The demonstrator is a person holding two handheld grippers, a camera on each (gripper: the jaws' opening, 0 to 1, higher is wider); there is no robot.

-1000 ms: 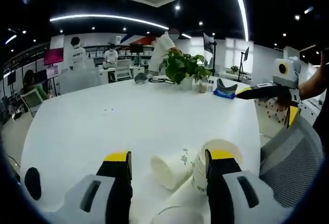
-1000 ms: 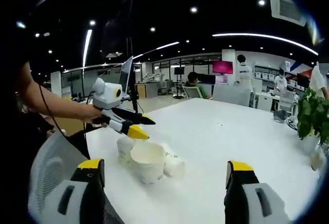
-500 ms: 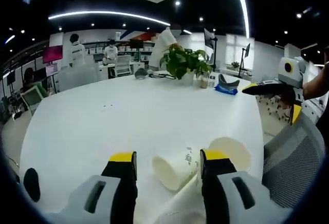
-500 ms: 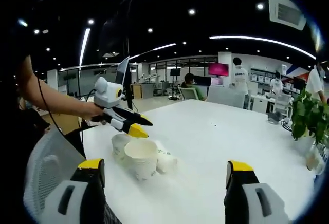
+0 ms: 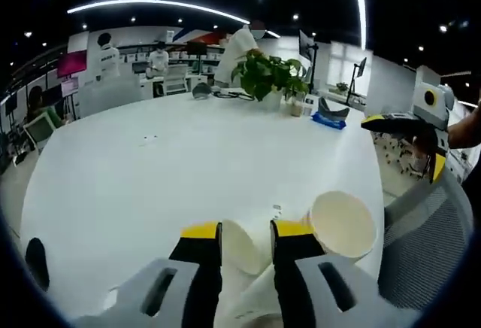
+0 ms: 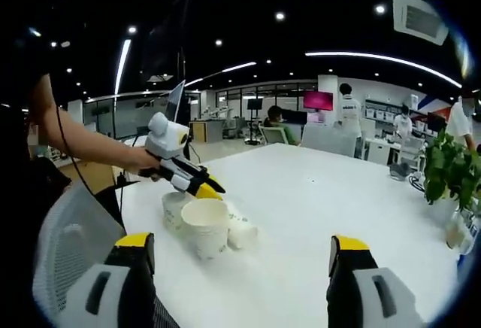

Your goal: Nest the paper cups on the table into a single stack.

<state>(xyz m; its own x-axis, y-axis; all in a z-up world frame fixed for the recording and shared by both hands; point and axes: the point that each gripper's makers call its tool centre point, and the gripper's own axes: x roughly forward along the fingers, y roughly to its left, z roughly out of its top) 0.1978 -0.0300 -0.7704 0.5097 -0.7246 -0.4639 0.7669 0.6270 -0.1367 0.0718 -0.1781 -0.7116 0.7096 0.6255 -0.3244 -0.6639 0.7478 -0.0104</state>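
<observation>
Left gripper fingers clamp lying cup — print unreadable; right gripper wide open.

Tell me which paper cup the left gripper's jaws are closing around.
The left gripper straddles the tipped cup lying between its jaws, mouth toward the camera. The wide-mouthed cup sits outside its right jaw.

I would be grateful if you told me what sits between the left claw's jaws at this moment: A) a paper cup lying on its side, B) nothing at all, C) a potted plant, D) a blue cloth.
A: in the left gripper view the left claw has its jaws drawn in on either side of a paper cup lying on its side on the white table.
</observation>
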